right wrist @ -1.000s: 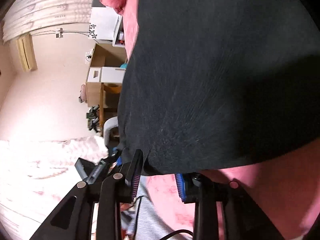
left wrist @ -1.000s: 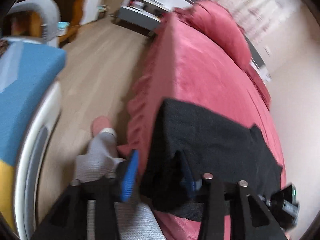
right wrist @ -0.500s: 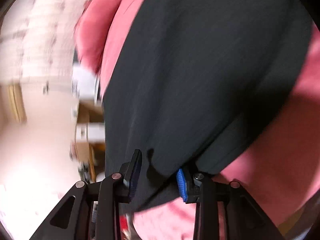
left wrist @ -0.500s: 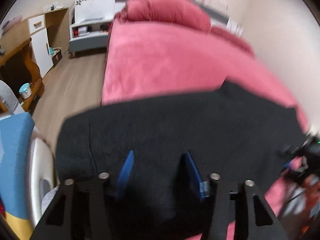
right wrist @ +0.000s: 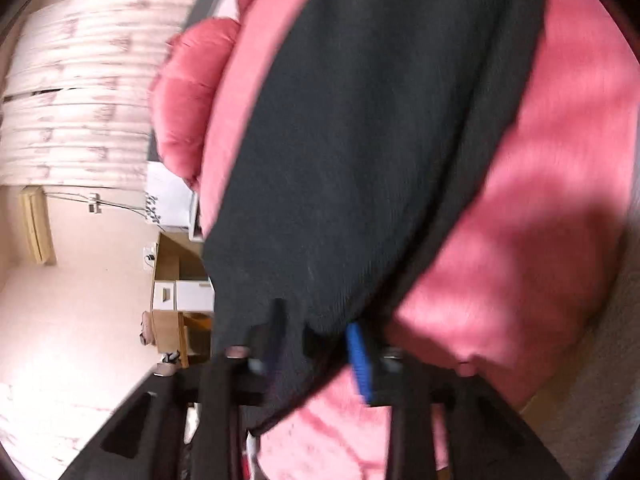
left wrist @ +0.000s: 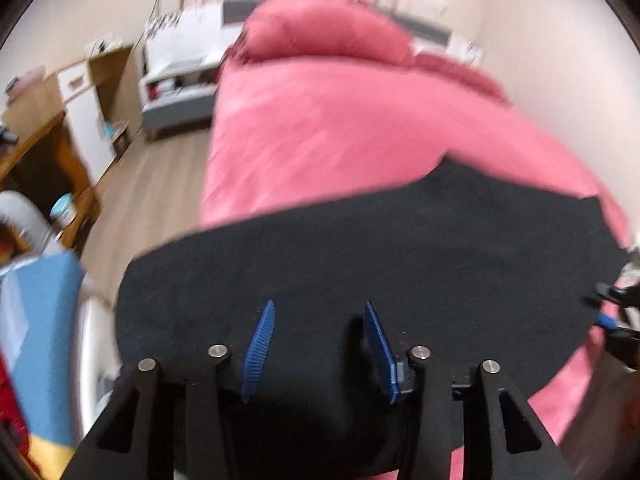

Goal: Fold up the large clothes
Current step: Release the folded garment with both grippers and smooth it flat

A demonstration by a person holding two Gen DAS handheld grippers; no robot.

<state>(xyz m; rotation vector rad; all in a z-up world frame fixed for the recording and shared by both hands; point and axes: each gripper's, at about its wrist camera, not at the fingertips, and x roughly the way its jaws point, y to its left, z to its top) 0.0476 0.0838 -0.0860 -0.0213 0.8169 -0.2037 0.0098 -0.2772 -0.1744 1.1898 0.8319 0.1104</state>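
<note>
Black knit garment (left wrist: pixel 380 248) fills lower half of left wrist view, spread over pink bedspread (left wrist: pixel 320 128), hanging past bed's near edge toward 7 o'clock. Left gripper (left wrist: pixel 320 312) at 6 o'clock: jaws opening, blue pads (left wrist: pixel 260 344) apart w/ wide gap; cloth lies under and between them, pads not pressing on it. Pink pillow (left wrist: pixel 324 28) at 12 o'clock. White shelf unit (left wrist: pixel 180 64) at 10 o'clock, wooden desk (left wrist: pixel 48 128) at 9 o'clock, wood floor (left wrist: pixel 152 184) btwn desk and bed. Blue cushion (left wrist: pixel 36 320) at 8 o'clock. Right gripper (left wrist: pixel 612 320) just visible at 3 o'clock, at garment's edge; state not readable from this view.

Right wrist view, heavy motion blur. Garment (right wrist: pixel 360 140) runs as a broad band from 12 o'clock down to 6 o'clock across bedspread (right wrist: pixel 540 220). Right gripper (right wrist: pixel 316 344) at 6 o'clock: jaws opening, garment's lower edge sits btwn the fingers; one blue pad (right wrist: pixel 358 360) clear on 5 o'clock side, other finger dark and smeared. Whether pads actually pinch the fabric: cannot tell. Pillow (right wrist: pixel 192 100) at 10 o'clock. Curtain (right wrist: pixel 80 100) at 9 o'clock, desk (right wrist: pixel 172 308) at 8 o'clock.
</note>
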